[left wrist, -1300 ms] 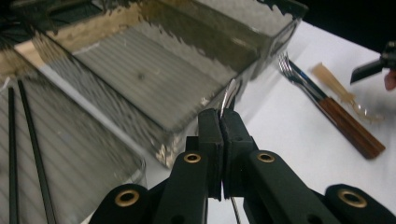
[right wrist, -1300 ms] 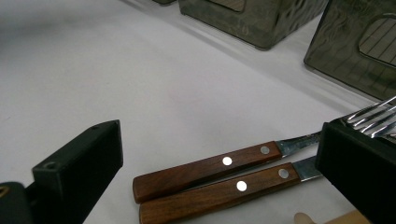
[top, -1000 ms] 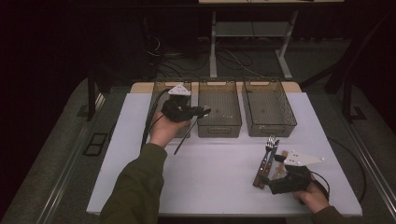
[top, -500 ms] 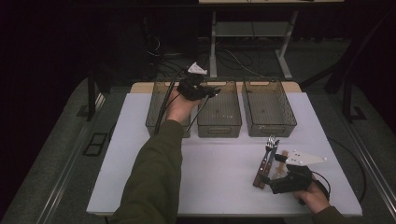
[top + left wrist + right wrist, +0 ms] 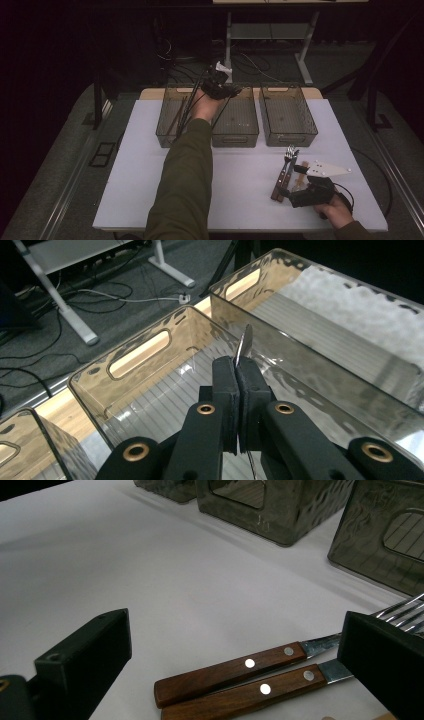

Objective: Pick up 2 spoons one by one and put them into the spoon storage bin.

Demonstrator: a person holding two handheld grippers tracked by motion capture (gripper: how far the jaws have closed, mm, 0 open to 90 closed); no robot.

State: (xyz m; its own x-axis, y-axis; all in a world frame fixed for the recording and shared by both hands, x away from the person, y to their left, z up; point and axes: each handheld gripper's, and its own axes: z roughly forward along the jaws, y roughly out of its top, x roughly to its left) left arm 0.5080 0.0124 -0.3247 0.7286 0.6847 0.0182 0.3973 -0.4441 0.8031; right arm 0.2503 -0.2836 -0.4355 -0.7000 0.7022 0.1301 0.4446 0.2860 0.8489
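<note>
My left gripper (image 5: 231,91) is held over the back of the middle clear bin (image 5: 235,138). In the left gripper view the left gripper (image 5: 236,365) is shut on a thin metal knife blade (image 5: 245,342), whose tip sticks up past the pads. The rest of the knife (image 5: 222,109) hangs down toward the bin. Near the table's front right, my right gripper (image 5: 291,181) stands open around two wooden-handled forks (image 5: 285,167). In the right gripper view the fork handles (image 5: 235,672) lie flat between the jaws of the right gripper (image 5: 232,630), untouched.
Three clear bins stand in a row at the back of the white table (image 5: 150,175). The left bin (image 5: 162,134) holds several dark utensils; the right bin (image 5: 290,141) looks bare. Cables and desk legs lie on the floor beyond.
My left gripper has carried the knife from above the left bin, away from me and rightward, to the back of the middle bin. The right gripper has stayed put.
</note>
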